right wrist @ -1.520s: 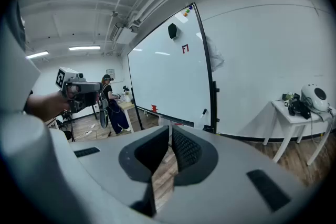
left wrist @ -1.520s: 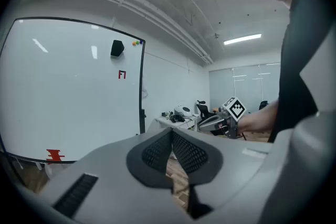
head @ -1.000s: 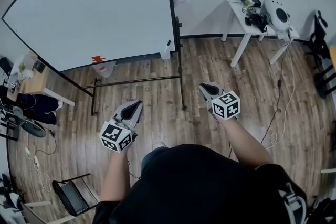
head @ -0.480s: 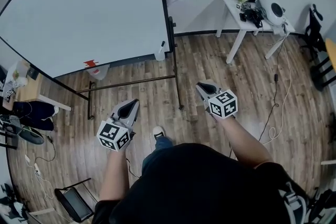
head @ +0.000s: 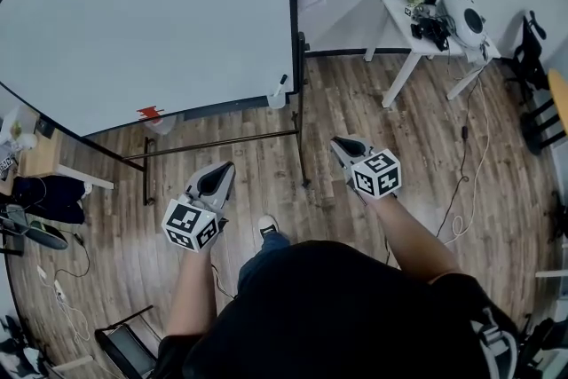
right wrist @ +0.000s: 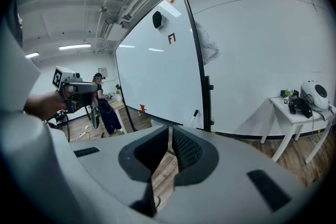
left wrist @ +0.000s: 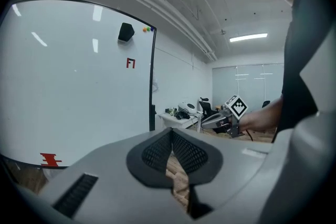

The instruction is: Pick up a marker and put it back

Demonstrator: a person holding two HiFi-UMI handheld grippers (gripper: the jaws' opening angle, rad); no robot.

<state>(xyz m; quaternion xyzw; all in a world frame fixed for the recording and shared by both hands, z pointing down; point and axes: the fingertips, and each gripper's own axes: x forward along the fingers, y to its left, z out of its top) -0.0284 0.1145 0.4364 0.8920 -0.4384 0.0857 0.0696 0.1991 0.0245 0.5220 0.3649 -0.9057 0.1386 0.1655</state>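
**A:** What is changing compared with a second ago?

**B:** Little with the tools. The person is stepping toward the whiteboard [head: 133, 22]. A shoe [head: 266, 226] is now showing on the wood floor [head: 373, 102] between the arms, where a second ago there was none. The left gripper [head: 224, 171] and the right gripper [head: 343, 146] are riding in front of the body at about the same spacing as before.

**A:** Are they carrying anything?

**B:** No. In the left gripper view the pads [left wrist: 157, 152] are pressing together at the tip, with only floor showing behind them. In the right gripper view the pads are sitting together too, with at most a thin slit between them and nothing lodged in it.

**A:** And the marker?

**B:** The marker [head: 282, 82] is resting at the far side, at the board's lower right corner, just beside the black frame post [head: 295, 102]. The right gripper view is showing it as well, as a small dark stick low on the board's right edge. It is lying well apart from both tools.

**A:** So where is the task standing?

**B:** I'd judge it is only starting: the walk-up is going on and the pick is not yet begun. The right gripper is looking like the nearer one to that corner. Its jaws will need spreading before closing on the marker.
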